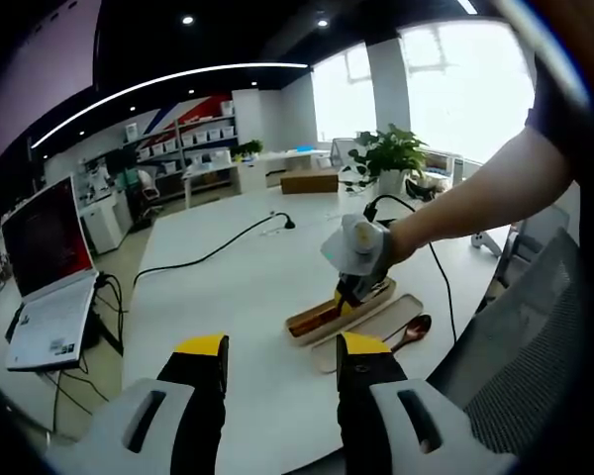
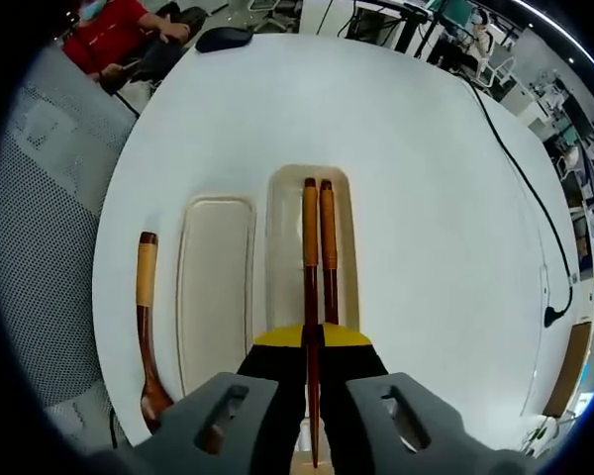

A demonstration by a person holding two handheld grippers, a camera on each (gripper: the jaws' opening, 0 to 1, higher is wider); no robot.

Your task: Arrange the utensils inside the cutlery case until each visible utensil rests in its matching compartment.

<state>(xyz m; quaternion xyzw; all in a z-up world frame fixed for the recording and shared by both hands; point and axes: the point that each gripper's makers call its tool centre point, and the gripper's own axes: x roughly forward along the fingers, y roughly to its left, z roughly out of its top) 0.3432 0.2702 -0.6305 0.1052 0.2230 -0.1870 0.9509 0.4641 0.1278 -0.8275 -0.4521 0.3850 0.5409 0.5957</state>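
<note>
2 wooden chopsticks with tan upper ends lie side by side in the beige oblong cutlery case, long axes running away from the right gripper, whose yellow-tipped jaws are clamped on one. The case's flat lid lies just beside, and a brown wooden spoon rests parallel on the white round table, bowl nearest. The left gripper hovers, jaws apart.
</note>
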